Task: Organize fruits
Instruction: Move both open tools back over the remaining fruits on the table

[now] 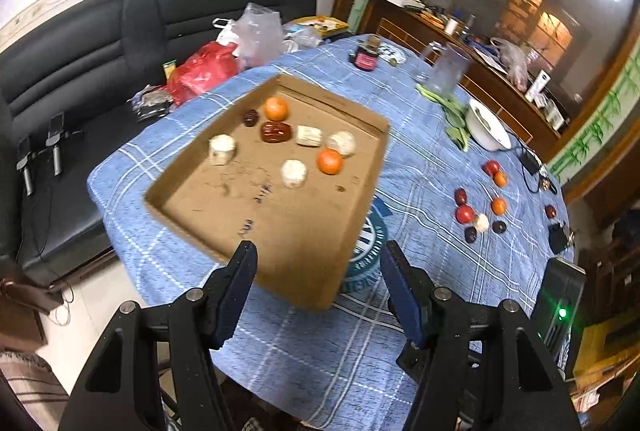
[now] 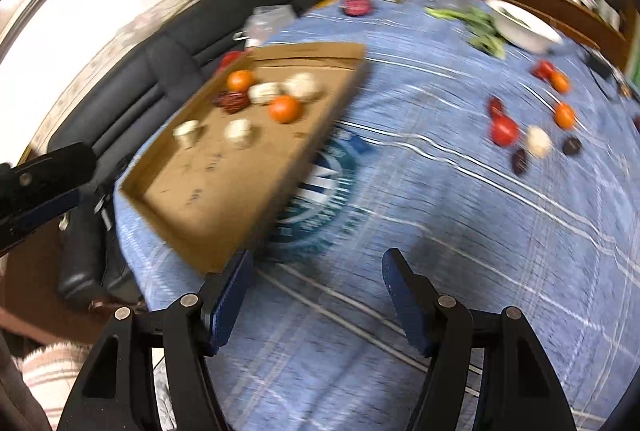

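A shallow cardboard tray (image 1: pixel 304 231) lies on the blue checked tablecloth (image 1: pixel 432 159) and holds two oranges (image 1: pixel 276 109), dark red dates (image 1: pixel 276 132) and several pale round pieces (image 1: pixel 294 173). More fruit lies loose on the cloth to the right: red tomatoes (image 1: pixel 465 213), oranges (image 1: pixel 499 206), dark dates (image 1: pixel 471 234) and a pale piece (image 1: pixel 482 222). My left gripper (image 1: pixel 318 251) is open and empty above the tray's near corner. My right gripper (image 2: pixel 318 259) is open and empty over bare cloth, beside the tray (image 2: pixel 224 183); the loose fruit (image 2: pixel 504 131) lies far right.
A white bowl (image 1: pixel 490 131) with green vegetables (image 1: pixel 452 111) beside it, a clear cup (image 1: pixel 446 71) and a dark jar (image 1: pixel 366 59) stand at the table's back. Plastic bags (image 1: pixel 208 71) sit on a black sofa (image 1: pixel 80 63) at left. A black box (image 1: pixel 560 295) stands at the right edge.
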Tool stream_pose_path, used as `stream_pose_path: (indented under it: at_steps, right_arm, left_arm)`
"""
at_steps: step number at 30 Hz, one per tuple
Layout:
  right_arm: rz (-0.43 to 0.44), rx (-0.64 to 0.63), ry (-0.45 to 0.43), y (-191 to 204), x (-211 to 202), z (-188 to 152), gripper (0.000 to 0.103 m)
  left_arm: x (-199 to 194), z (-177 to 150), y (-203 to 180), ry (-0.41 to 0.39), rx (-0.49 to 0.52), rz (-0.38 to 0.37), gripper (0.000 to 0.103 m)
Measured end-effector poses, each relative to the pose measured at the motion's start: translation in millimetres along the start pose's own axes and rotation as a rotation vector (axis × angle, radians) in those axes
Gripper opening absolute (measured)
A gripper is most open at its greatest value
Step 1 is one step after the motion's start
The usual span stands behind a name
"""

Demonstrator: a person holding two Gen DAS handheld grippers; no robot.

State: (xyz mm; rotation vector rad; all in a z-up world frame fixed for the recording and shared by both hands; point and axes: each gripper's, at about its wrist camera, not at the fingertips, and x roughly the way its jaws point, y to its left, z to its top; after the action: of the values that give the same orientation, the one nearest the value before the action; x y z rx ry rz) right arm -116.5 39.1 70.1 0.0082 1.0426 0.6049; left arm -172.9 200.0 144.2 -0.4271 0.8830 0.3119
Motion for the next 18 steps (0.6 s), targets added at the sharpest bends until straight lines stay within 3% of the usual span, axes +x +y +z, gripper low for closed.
stream_pose_path:
  at_steps: [5, 12, 18]
  right_arm:
    - [0.0, 0.007, 0.019, -6, 5, -2, 0.072]
    - [-0.021, -0.095, 0.03, 5, 9, -16, 0.072]
    - [-0.066, -0.062, 0.024, -19, 2, -24, 0.072]
  left_arm:
    - [5, -7, 4, 0.011, -0.028, 0.005, 0.063]
    - [15, -16, 17, 0.023, -0.106, -0.01, 0.063]
    - [37, -21, -2, 0.074, -0.084, -0.051, 0.063]
